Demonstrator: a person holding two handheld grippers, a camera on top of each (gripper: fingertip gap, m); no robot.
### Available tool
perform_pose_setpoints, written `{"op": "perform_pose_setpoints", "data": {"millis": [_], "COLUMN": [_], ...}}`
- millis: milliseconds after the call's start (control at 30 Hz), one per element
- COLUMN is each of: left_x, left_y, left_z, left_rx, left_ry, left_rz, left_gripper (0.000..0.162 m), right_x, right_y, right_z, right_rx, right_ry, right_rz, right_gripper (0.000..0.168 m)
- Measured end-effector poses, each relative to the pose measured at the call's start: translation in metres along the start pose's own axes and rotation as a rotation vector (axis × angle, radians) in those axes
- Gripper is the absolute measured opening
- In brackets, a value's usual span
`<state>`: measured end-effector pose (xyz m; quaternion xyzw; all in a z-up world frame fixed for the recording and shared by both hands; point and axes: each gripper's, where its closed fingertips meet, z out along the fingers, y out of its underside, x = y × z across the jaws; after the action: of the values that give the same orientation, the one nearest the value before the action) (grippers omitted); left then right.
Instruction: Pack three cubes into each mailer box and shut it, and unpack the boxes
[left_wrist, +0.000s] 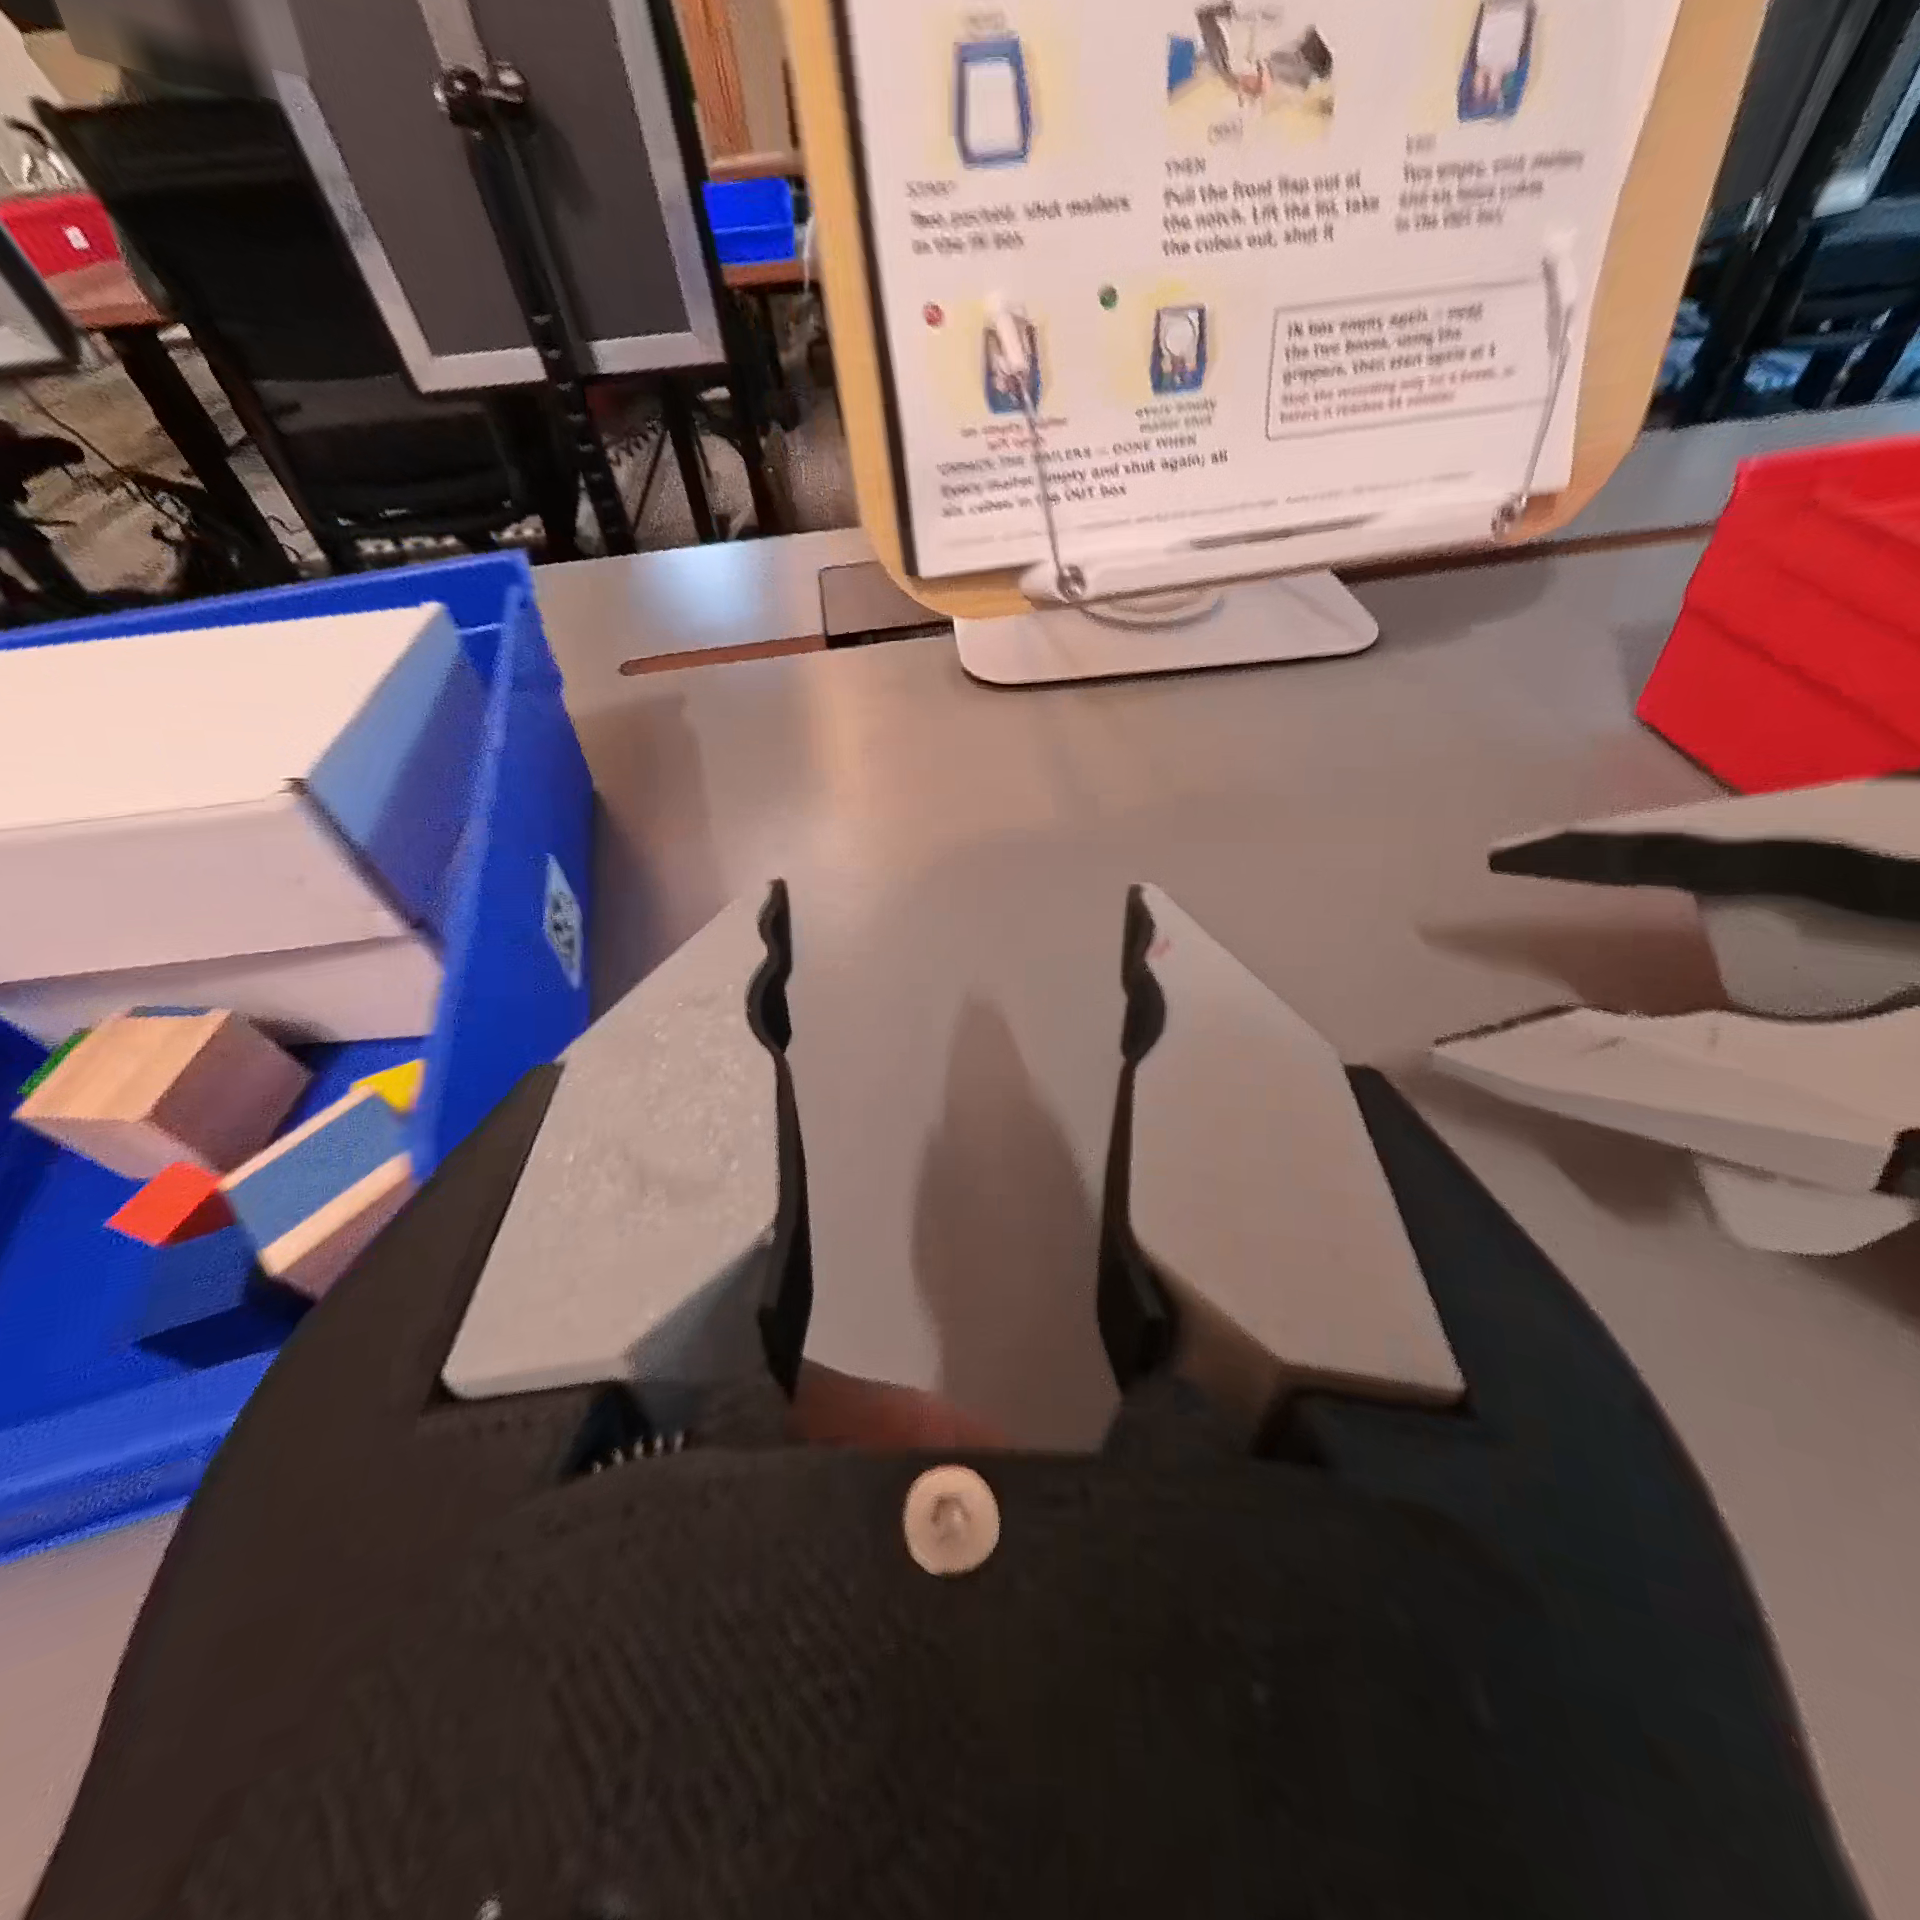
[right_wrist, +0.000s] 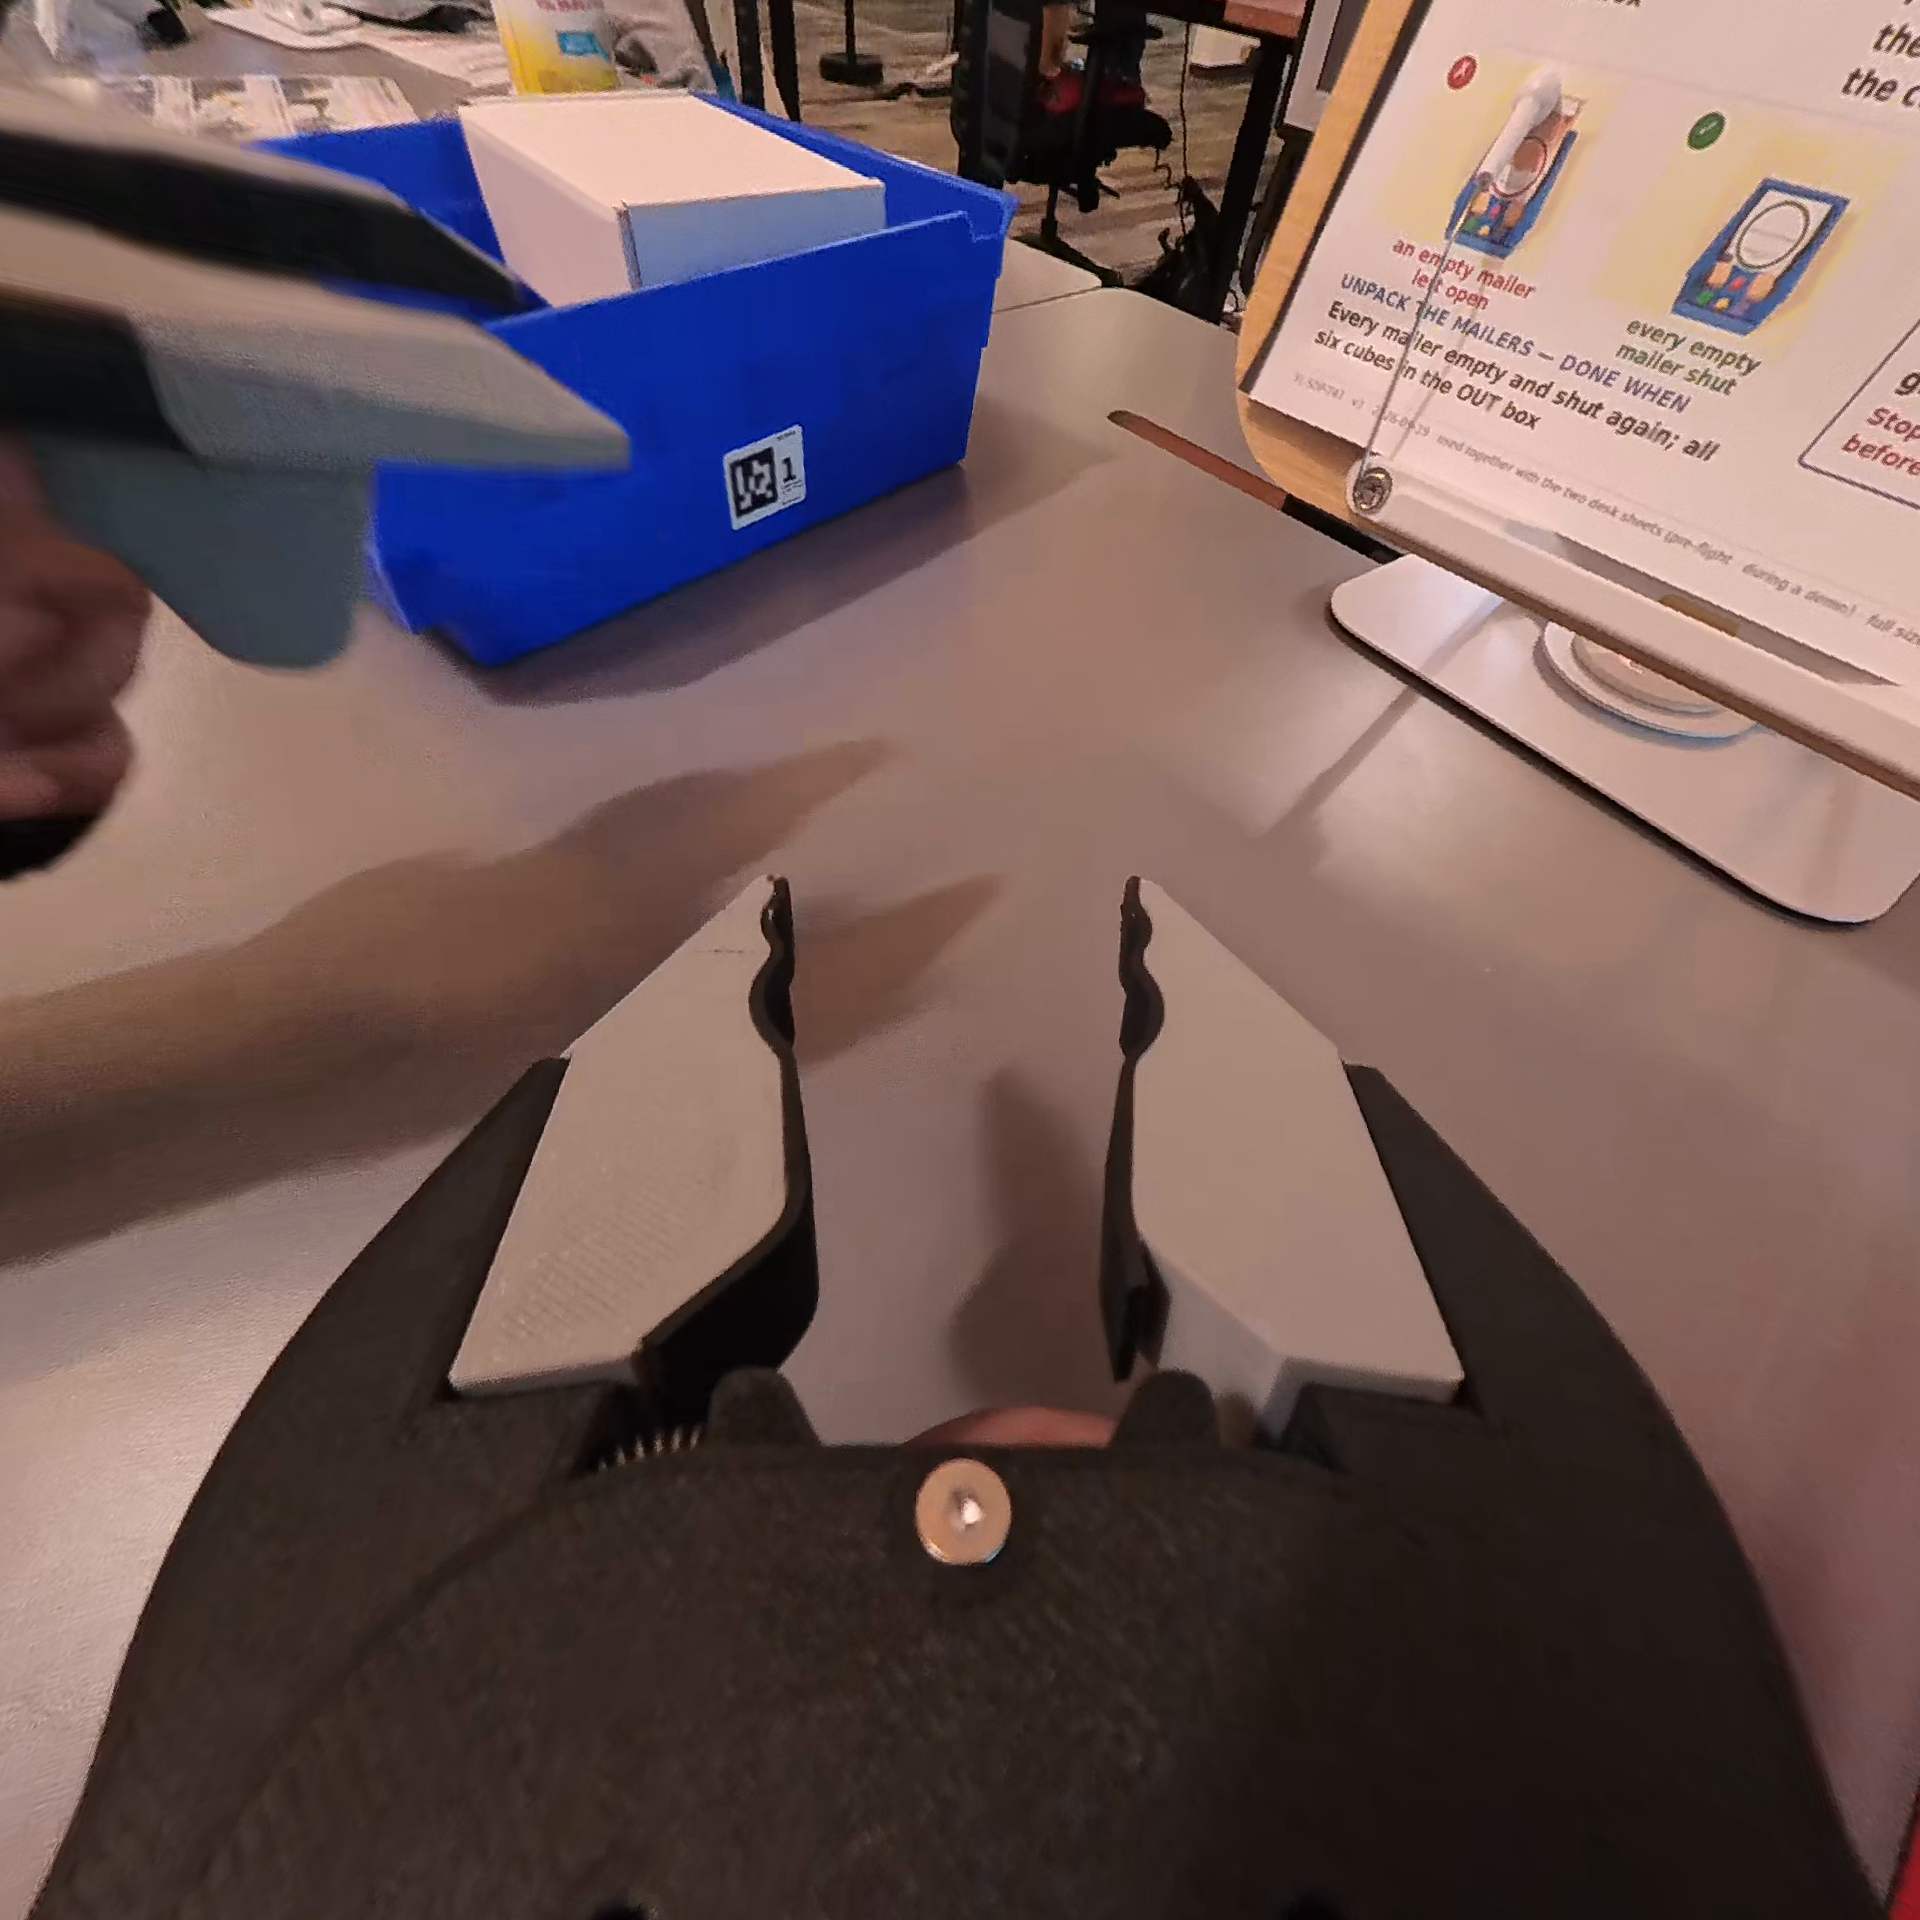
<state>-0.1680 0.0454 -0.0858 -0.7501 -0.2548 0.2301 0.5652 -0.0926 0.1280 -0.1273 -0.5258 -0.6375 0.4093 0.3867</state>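
Observation:
My left gripper (left_wrist: 954, 902) is open and empty above the grey table (left_wrist: 1039, 790). Left of it stands a blue bin (left_wrist: 499, 935) holding shut white mailer boxes (left_wrist: 197, 748) and several wooden cubes with coloured faces (left_wrist: 166, 1081). My right gripper (right_wrist: 954, 896) is open and empty over the table (right_wrist: 1039, 675). It also shows at the right edge of the left wrist view (left_wrist: 1714, 987). The left gripper shows at the upper left of the right wrist view (right_wrist: 312, 343), in front of the blue bin (right_wrist: 675, 436) and a white mailer box (right_wrist: 665, 187).
An instruction sheet on a wooden board with a white stand (left_wrist: 1164, 623) stands at the back of the table, also in the right wrist view (right_wrist: 1621, 707). A red bin (left_wrist: 1797, 623) sits at the right. A hand (right_wrist: 52, 665) holds the left gripper.

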Motion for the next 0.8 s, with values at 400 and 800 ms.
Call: {"op": "perform_pose_setpoints", "data": {"millis": [400,800], "left_x": [-0.150,-0.249], "left_y": [-0.057,-0.007], "left_z": [-0.056,-0.022], "left_rx": [-0.005,-0.230], "left_ry": [-0.216,-0.406], "left_rz": [-0.191,-0.279], "left_gripper": [0.089,0.089], "right_x": [-0.012,-0.013], "right_y": [-0.006,-0.003], "right_z": [-0.003,-0.002], "right_rx": [0.023,0.010], "right_ry": [-0.011,-0.011], "right_rz": [-0.042,-0.054], "right_gripper": [0.062,0.062]}}
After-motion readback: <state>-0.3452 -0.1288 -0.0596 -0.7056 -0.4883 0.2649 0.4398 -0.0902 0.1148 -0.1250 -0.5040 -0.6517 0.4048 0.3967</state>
